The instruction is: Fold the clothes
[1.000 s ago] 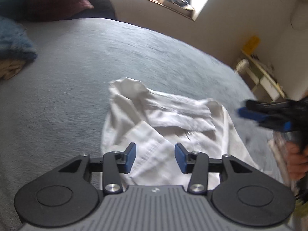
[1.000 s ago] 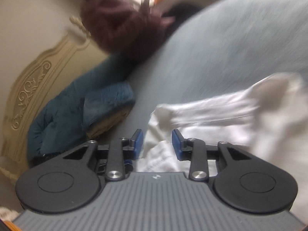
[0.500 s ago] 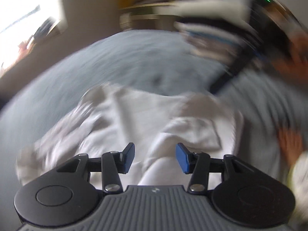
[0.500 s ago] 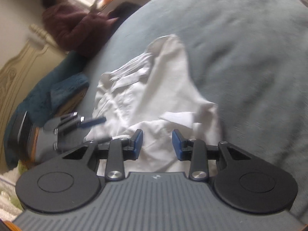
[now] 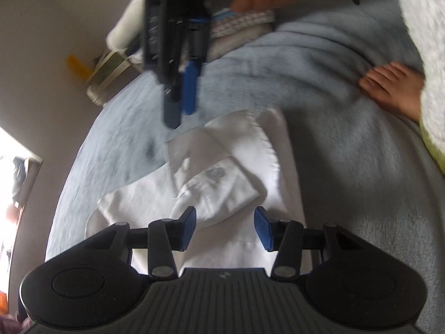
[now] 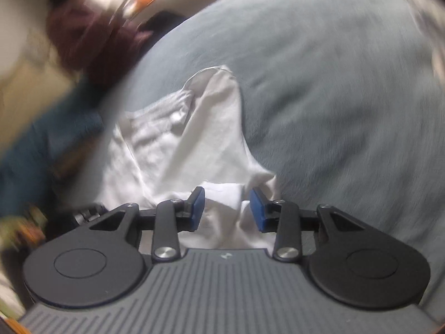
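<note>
Broadly, everything sits on the grey-blue bed cover, and on it lies the white shirt, crumpled and half gathered, not yet folded flat. Seen from my right wrist, the shirt stretches away from me in one long strip, its far end toward the dark red bundle and the blue blanket by the headboard. So its long axis runs roughly along the line my right gripper points, with the near edge right under those fingers. From my left wrist the shirt runs on away from me, a folded cuff or collar piece with a grey printed label lying just ahead of my left gripper.

My judgement is that both hands are about equally near the cloth, each at its own end or edge, and the next move turns on pinching those near edges.

My left gripper stands partly apart, nothing pinched, cloth beneath the gap. My right gripper's jaws are opening, white fabric showing between them, though the pads do not press on it. In the left view my right gripper hangs over the shirt's far edge, blurred. A bare foot rests on the cover, off to the side.
</note>
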Tool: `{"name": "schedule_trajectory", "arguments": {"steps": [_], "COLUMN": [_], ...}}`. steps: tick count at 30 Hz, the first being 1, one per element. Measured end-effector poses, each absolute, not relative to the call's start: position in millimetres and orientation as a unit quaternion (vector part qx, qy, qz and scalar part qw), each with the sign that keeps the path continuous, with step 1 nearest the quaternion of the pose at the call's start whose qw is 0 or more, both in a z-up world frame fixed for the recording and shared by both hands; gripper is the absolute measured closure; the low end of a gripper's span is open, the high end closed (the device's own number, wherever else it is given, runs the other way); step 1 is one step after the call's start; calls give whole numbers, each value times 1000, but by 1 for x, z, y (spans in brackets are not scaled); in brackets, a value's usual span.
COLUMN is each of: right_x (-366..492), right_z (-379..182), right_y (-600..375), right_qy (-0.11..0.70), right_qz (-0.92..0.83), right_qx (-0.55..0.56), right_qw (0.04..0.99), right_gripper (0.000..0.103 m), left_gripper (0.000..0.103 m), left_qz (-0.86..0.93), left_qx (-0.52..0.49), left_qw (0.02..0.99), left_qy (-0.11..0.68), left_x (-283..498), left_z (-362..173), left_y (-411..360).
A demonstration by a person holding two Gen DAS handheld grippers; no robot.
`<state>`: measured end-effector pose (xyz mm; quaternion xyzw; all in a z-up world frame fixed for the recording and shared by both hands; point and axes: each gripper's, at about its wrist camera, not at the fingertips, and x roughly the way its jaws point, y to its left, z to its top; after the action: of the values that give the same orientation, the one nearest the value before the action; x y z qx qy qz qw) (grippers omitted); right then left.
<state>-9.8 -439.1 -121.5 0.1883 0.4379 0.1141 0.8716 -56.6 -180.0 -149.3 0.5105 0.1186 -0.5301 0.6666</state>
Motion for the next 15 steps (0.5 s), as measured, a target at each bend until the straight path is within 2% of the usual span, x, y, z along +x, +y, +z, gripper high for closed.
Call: {"name": "schedule_trajectory", "arguments": {"steps": [4,6,8,9,12,15], "right_x": [-19,-19,-18,-17,-11,-4], "right_z": [-114,-116,-119,-121,-123,-122], "right_y": [-404,-394,-387,-386,-382,-378], "right_qy": [409,403,401,401,402,390], "right_qz": [148,172,182,182,179,186], "right_qx": [19,-29,-58,-68,-95,-113], "right_qw": [900,898,896,895,893,895], "right_gripper": [68,68,70,71,93,99], "left_gripper": [59,59,64,71,83,86], "left_qz": [-534,-540,-544,-545,-547,-539], "left_qx": [507,494,484,479,460,421], "left_qw": [667,671,674,676,688,715], "left_qy": [115,121,124,125,128,145], "left_x": [-52,-49,-46,-45,-38,-25], "left_z": [-153,-150,-149,-148,-145,-139], "left_y": [-185,-185,-185,-185,-183,-181]}}
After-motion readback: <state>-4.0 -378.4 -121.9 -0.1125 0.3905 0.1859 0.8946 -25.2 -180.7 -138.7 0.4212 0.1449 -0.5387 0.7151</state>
